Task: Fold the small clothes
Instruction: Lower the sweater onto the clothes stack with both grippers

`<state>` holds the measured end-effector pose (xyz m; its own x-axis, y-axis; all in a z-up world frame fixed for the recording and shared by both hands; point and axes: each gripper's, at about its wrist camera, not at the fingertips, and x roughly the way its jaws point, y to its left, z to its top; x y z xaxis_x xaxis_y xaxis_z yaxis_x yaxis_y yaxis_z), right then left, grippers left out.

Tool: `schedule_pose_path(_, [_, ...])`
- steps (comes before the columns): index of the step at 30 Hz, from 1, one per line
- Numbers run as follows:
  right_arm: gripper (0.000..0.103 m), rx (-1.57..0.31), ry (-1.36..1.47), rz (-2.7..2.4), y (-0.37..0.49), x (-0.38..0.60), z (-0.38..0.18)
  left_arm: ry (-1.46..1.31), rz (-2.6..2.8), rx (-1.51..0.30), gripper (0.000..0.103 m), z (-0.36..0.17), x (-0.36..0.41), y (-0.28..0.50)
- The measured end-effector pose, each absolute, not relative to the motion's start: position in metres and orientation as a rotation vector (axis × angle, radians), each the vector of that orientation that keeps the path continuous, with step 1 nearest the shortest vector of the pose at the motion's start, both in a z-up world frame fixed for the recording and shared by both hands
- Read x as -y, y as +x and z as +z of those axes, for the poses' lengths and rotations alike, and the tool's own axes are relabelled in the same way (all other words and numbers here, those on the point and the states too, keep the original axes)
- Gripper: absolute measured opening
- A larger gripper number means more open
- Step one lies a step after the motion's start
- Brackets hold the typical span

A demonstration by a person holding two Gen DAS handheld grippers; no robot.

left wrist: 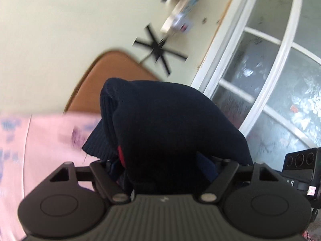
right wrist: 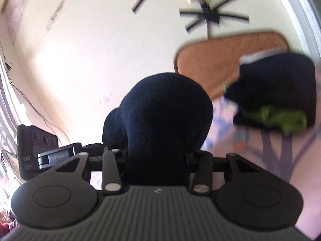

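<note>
Left gripper [left wrist: 162,160]: a dark navy garment [left wrist: 160,120] is bunched between its jaws and drapes over them, hiding the fingertips; the jaws stand partly closed and appear clamped on the cloth. A ribbed hem hangs to the left, with a red patch near the jaw.

Right gripper [right wrist: 158,156]: the same kind of navy cloth [right wrist: 164,110] mounds up over the jaws, apparently gripped.

The bunched fabric shows no clear long axis.

A pile of dark and green clothes [right wrist: 276,100] lies far right on pink patterned bedding [right wrist: 280,170].

Writing partly readable: "enRobot.AI".
</note>
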<state>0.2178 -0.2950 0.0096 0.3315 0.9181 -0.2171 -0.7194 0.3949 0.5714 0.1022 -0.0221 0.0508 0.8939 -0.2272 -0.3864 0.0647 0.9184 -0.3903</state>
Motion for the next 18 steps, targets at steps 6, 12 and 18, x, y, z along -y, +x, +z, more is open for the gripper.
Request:
schedule_pose_path(6, [0.047,-0.368,0.447,1.062,0.288,0.309,0.06,-0.293,-0.185,-0.376,0.076,0.111,0.045,0.21])
schedule_pose_path(12, [0.049,-0.41,0.558,0.835,0.376,0.341,0.018,-0.238,-0.202,-0.507,0.084,0.069,0.09,0.333])
schedule_pose_path(18, [0.055,-0.546,0.468,0.66,0.402,0.346,-0.035,-0.451,-0.156,-0.656,0.103,-0.015,0.079,0.378])
